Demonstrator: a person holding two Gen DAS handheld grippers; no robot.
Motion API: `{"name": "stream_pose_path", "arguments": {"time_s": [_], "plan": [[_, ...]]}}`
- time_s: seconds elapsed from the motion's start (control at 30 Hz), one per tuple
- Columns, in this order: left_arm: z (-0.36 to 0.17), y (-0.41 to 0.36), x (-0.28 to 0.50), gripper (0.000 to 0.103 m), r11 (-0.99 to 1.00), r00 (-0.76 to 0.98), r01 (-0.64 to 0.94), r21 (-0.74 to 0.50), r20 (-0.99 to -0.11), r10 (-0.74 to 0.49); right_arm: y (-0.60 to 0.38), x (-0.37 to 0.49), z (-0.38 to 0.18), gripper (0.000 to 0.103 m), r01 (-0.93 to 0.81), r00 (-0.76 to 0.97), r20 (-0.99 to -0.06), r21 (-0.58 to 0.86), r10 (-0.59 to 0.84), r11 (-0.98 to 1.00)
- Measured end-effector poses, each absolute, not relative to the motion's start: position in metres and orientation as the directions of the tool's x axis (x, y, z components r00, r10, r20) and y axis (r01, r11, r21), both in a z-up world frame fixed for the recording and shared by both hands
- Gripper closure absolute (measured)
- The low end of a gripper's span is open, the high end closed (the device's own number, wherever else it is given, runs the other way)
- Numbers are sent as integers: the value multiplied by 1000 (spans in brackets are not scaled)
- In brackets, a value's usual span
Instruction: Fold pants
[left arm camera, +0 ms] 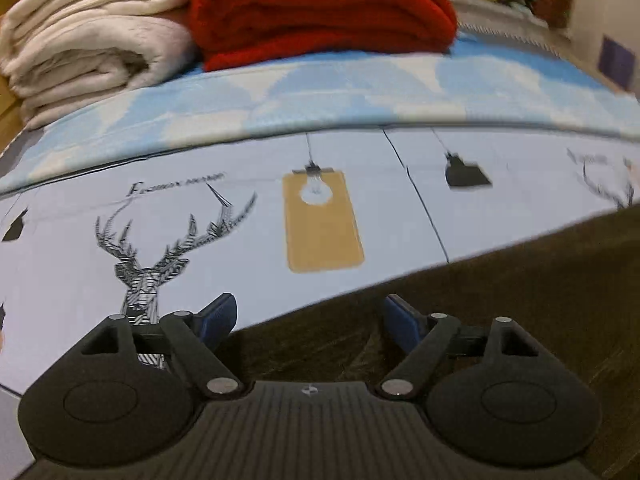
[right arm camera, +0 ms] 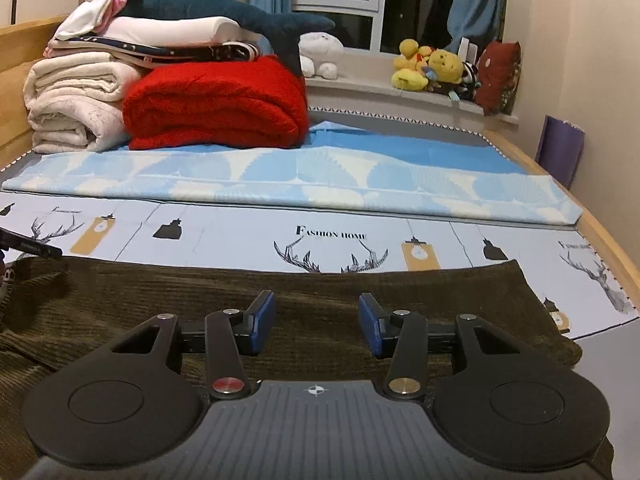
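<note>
STEP: pre-grasp, as we judge it | PANTS: brown corduroy pants [right arm camera: 280, 312] lie flat on the bed, just short of the deer-print sheet [right arm camera: 240, 236] | TONGS: we hold left tongs [left arm camera: 308, 320] and right tongs [right arm camera: 317, 326] released over them, gripping nothing | NEXT: likely we pinch an edge and carry it across.

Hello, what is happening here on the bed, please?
A person holds two grippers over dark brown corduroy pants lying flat on a bed sheet printed with deer. The right gripper and the left gripper are both open and hold nothing. Folded blankets are stacked behind. No fold has clearly begun.
</note>
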State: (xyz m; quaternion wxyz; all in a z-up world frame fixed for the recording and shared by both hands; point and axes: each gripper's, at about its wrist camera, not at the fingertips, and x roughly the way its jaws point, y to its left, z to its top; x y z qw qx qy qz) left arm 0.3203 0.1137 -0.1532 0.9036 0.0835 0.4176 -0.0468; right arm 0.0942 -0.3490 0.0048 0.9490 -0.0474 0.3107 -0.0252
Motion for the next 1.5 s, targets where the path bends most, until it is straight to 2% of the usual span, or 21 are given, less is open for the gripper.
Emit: {"name": "stream_pose_path", "arguments": {"time_s": [0.13,0.23,0.27,0.33,0.4,0.47,0.5,0.6,0.7,0.8,0.97,1.07,1.13,1.2,1.3,1.33,1.4,1.5], "plan": [[-172,112,321,18,975,639,158,157,-769,20,-346,95,3,55,9,800,-594,-130,-85,991],[-176,118,324,18,980,633,151,130,-774,5,-346,95,4,55,-6,802,-592,-134,-76,991],[-176,120,325,22,981,624,154,116,-781,-6,-345,95,2,55,-10,799,-597,-139,-76,990],[-175,122,327,41,981,602,175,80,-797,-43,-345,97,0,55,-20,787,-612,-147,-75,989],[-171,121,327,79,979,579,198,58,-812,-69,-345,98,-3,55,-35,770,-635,-137,-61,990],[-163,117,325,98,975,586,210,79,-808,-61,-344,99,-4,56,-37,757,-650,-137,-62,990],[-159,116,323,99,974,586,212,76,-808,-64,-344,100,-4,56,-34,755,-652,-142,-68,989],[-144,115,316,100,980,590,191,57,-804,-68,-346,100,-3,61,-19,754,-652,-135,-75,991],[-117,121,301,101,991,602,136,-16,-793,-96,-348,101,-4,77,-10,750,-656,-136,-82,991],[-91,115,277,101,991,598,127,-43,-794,-111,-350,100,-5,83,4,742,-663,-146,-100,989],[-34,100,203,101,983,586,156,-94,-793,-169,-358,96,0,83,39,745,-658,-116,-106,992],[-17,93,149,101,975,579,177,-131,-788,-211,-361,88,4,83,52,752,-651,-96,-103,994],[-24,94,119,101,971,568,177,-161,-789,-234,-364,82,7,83,55,760,-643,-87,-98,995],[-45,99,105,101,971,512,158,-182,-826,-238,-366,75,9,83,63,763,-639,-83,-102,995],[-61,117,101,101,972,439,63,-228,-868,-233,-371,67,10,83,81,759,-642,-74,-109,994],[-62,127,100,99,968,445,19,-250,-865,-232,-372,65,10,83,87,759,-642,-68,-111,994],[-66,155,98,76,928,452,-109,-356,-849,-272,-375,60,12,83,96,759,-641,-60,-112,994],[-80,186,96,68,836,419,-279,-472,-843,-337,-380,58,12,83,103,757,-642,-65,-120,993]]}}
